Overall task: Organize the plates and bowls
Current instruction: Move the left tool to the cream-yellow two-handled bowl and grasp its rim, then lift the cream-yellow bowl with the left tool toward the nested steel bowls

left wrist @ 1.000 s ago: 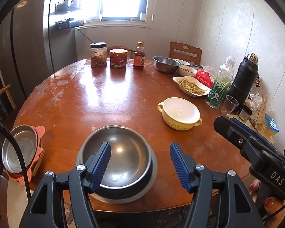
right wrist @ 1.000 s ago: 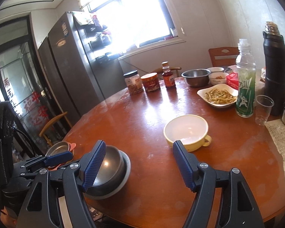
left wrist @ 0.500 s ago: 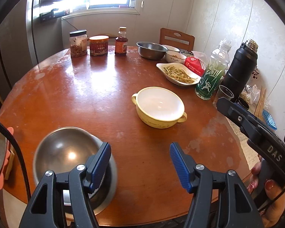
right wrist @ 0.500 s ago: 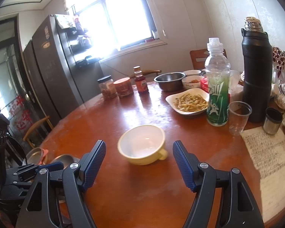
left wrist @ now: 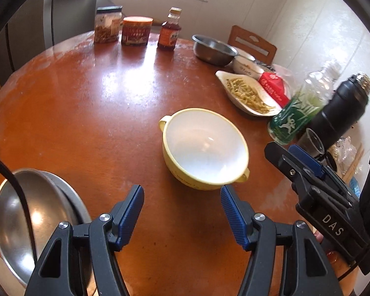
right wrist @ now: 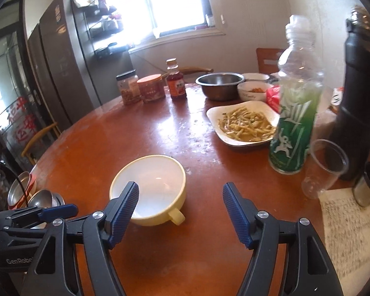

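A yellow two-handled bowl (left wrist: 204, 148) (right wrist: 155, 185) with a white inside stands empty on the round wooden table (left wrist: 86, 113). My left gripper (left wrist: 181, 192) is open just short of the bowl's near rim, with nothing between its fingers. My right gripper (right wrist: 180, 188) (left wrist: 281, 150) comes in from the bowl's right, jaws closing but still open. Its left finger is over the bowl's inside, and the bowl's near handle lies between the fingers, untouched. A steel bowl (left wrist: 24, 209) (right wrist: 43, 197) nested in another dish sits at the table's near left edge. My left gripper (right wrist: 61, 209) shows at the lower left.
Along the back and right stand jars (left wrist: 135, 30), a steel basin (right wrist: 219, 83), a small white bowl (right wrist: 252, 91), a white plate of food (right wrist: 244, 123), a green bottle (right wrist: 293, 128), a black flask (right wrist: 357, 98), a clear cup (right wrist: 325, 167) and a paper sheet (right wrist: 350, 234).
Both grippers have swung right, away from the steel bowl and down toward the yellow bowl, which now sits close in front of them. The right jaws have narrowed a little.
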Demonstrator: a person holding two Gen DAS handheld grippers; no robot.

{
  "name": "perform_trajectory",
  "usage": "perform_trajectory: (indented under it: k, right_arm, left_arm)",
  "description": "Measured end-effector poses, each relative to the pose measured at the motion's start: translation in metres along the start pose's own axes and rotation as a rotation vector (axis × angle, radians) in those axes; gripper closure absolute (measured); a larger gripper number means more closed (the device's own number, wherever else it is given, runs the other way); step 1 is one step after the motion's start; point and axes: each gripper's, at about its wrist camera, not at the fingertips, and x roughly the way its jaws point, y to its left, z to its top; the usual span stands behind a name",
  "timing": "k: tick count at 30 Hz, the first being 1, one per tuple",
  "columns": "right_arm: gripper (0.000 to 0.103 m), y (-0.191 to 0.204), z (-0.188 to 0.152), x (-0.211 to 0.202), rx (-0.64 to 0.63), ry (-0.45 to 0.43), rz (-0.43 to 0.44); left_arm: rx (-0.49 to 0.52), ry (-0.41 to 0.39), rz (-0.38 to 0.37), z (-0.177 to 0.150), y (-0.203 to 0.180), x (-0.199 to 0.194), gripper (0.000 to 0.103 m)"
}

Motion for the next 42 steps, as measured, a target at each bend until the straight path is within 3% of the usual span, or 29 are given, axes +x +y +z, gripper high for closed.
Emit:
perform_trajectory:
  k: [4,17,23,24,27,28,33,42]
  right_arm:
    - [0.047,-0.007,0.007,0.025,-0.013,0.059,0.013]
    - [0.062,-0.015,0.023,0.081,-0.032,0.167,0.089]
    - [0.075,-0.013,0.026,0.1,-0.022,0.203,0.127]
    - [0.076,-0.013,0.026,0.101,-0.017,0.207,0.132]
    - [0.078,-0.013,0.023,0.098,-0.006,0.201,0.16]
    - [0.078,-0.012,0.022,0.097,-0.003,0.201,0.169]
    - [0.079,-0.005,0.02,0.091,-0.026,0.197,0.15]
    - [0.079,0.003,0.02,0.071,-0.002,0.174,0.178]
  left_arm:
    - [-0.04,0.021,0.023,0.003,-0.003,0.022,0.037]
    - [-0.14,0.03,0.017,0.017,0.005,0.042,0.033]
    - [-0.186,0.062,-0.011,0.018,0.011,0.054,0.033]
    - [-0.179,0.059,-0.007,0.018,0.01,0.056,0.035]
    - [-0.153,0.064,-0.037,0.016,0.006,0.058,0.058]
    - [-0.144,0.069,-0.049,0.016,0.004,0.059,0.06]
    - [-0.126,0.073,-0.059,0.013,0.002,0.057,0.061]
    - [-0.124,0.004,-0.078,0.016,0.009,0.023,0.061]
